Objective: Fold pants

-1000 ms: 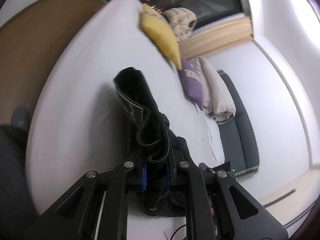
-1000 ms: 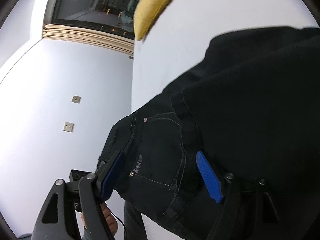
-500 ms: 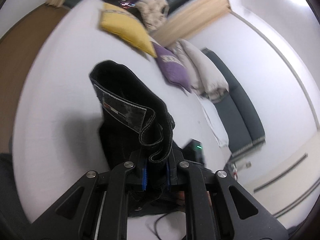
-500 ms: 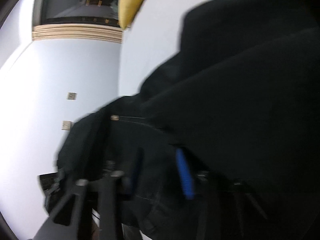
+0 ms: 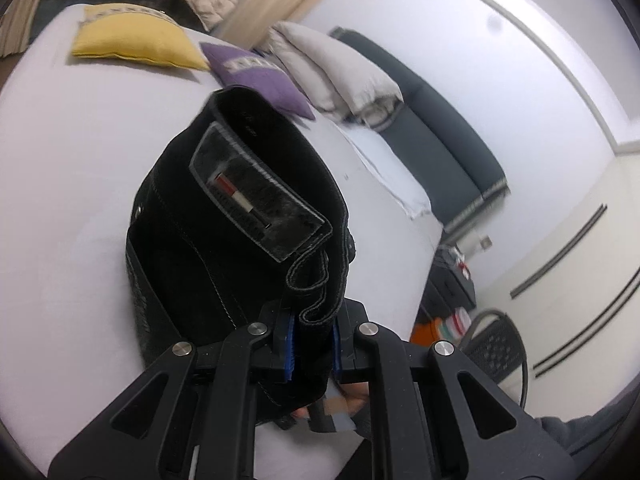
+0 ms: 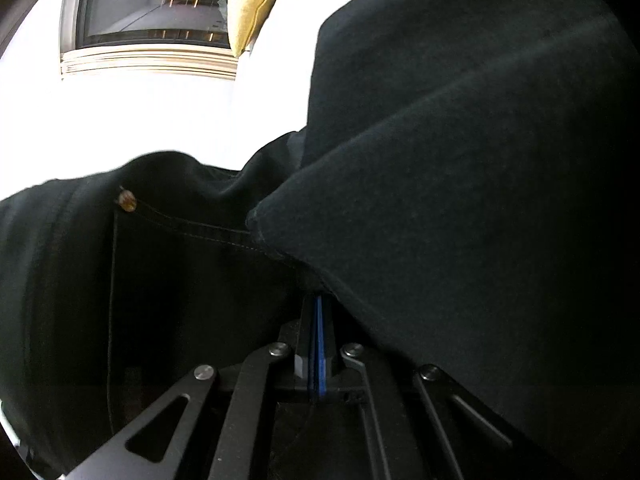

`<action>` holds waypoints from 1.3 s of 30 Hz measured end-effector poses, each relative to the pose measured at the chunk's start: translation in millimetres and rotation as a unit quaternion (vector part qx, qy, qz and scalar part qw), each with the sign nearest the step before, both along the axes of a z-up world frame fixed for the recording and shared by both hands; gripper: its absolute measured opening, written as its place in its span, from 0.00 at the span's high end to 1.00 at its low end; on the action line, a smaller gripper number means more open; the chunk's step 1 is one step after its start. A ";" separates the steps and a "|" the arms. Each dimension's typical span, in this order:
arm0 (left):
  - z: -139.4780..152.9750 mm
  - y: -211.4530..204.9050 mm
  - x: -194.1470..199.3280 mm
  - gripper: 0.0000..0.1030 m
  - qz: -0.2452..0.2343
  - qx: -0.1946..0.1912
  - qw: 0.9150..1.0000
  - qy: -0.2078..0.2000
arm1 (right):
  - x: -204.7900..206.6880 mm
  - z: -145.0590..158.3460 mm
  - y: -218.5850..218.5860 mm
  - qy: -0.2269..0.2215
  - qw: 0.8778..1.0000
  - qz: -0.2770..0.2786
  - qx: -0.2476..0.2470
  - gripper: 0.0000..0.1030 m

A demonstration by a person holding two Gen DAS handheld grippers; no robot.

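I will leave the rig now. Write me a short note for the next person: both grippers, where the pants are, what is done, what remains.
Left gripper: shut on the waistband of the black pants, lifted above the white bed.
Right gripper: its jaws have just closed; the blue pads meet under dark fabric, and whether any cloth is caught I cannot tell.
Done: the pants look partly doubled over.
Left: check the right grip, lay the pants flat, finish folding.

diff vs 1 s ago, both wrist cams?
The right gripper stood open astride the black pants; its jaws have just closed, and the blue pads now meet, whether on cloth is hidden. The left gripper carried its pinched waistband up and across the bed. Its grip is unchanged.
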State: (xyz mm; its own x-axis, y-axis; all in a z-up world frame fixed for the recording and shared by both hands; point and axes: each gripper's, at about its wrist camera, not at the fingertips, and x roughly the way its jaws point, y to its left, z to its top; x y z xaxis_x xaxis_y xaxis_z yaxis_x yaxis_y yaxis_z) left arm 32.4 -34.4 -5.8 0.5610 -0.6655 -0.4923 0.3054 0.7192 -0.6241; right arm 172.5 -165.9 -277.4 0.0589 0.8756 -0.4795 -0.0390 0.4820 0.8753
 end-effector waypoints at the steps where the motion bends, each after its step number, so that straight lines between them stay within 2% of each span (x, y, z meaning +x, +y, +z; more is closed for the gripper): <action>1: 0.1 -8.3 -0.4 0.89 -0.006 0.002 1.000 0.001 | -0.6 2.6 -2.1 -0.006 1.000 0.003 0.006 1.00; 2: 0.1 -16.6 -1.2 0.89 -0.011 0.004 1.000 0.003 | 1.1 3.7 -5.3 -0.005 1.000 -0.001 0.011 0.96; 3: 0.1 -23.1 -2.0 0.89 -0.015 0.005 1.000 0.004 | 2.7 5.5 -14.8 -0.003 1.000 -0.006 0.015 0.81; 4: 0.5 -30.1 -3.4 0.89 -0.020 0.007 1.000 0.004 | 0.9 13.0 -28.1 -0.004 0.999 -0.016 0.036 0.70; 5: 0.0 -39.0 -0.5 0.89 -0.024 0.009 1.000 0.003 | -0.7 18.4 -36.9 -0.010 0.998 -0.023 0.050 0.46; 6: 0.0 -45.3 -0.8 0.89 -0.028 0.011 1.000 0.002 | -3.6 28.0 -51.9 -0.023 0.997 -0.037 0.061 0.28; 7: -0.4 -52.1 -0.7 0.89 -0.032 0.014 0.999 0.002 | -7.6 40.2 -71.7 -0.044 0.996 -0.059 0.054 0.21; 8: -1.3 -58.3 0.2 0.89 -0.035 0.014 0.999 0.004 | -10.8 48.9 -87.0 -0.060 0.994 -0.077 0.047 0.08; 9: -3.0 -63.4 0.5 0.89 -0.038 0.014 0.999 0.006 | -14.8 59.1 -104.6 -0.077 0.992 -0.099 0.034 0.00; 11: -8.0 -72.2 3.7 0.89 -0.047 0.019 0.999 0.009 | -23.6 80.1 -140.7 -0.099 0.986 -0.131 0.010 0.00; 14: -17.2 -94.3 7.2 0.89 -0.066 0.036 0.997 0.012 | -30.4 103.6 -164.8 -0.114 0.984 -0.138 0.004 0.00; 16: -26.5 -108.7 10.4 0.89 -0.078 0.047 0.996 0.017 | -43.1 124.4 -164.4 -0.137 0.981 -0.140 -0.005 0.00; 19: -35.0 -127.9 9.3 0.89 -0.091 0.071 0.993 0.017 | -54.1 139.3 -159.2 -0.154 0.980 -0.122 -0.016 0.00; 25: -45.0 -172.3 5.1 0.89 -0.116 0.153 0.981 -0.009 | -57.9 127.6 -161.6 -0.148 0.984 -0.088 -0.054 0.00; 28: -48.9 -194.9 2.6 0.89 -0.129 0.186 0.974 -0.021 | -56.3 123.6 -158.0 -0.144 0.985 -0.079 -0.047 0.00; 29: -49.1 -202.8 1.8 0.89 -0.133 0.195 0.971 -0.026 | -57.4 126.0 -171.2 -0.142 0.986 -0.076 -0.049 0.00; 35: -58.7 -241.2 -9.3 0.89 -0.158 0.243 0.956 -0.048 | -51.4 120.4 -178.6 -0.127 0.987 -0.071 -0.070 0.00; 39: -64.7 -263.2 -17.5 0.89 -0.175 0.270 0.945 -0.062 | -41.8 110.0 -178.6 -0.103 0.987 -0.063 -0.104 0.00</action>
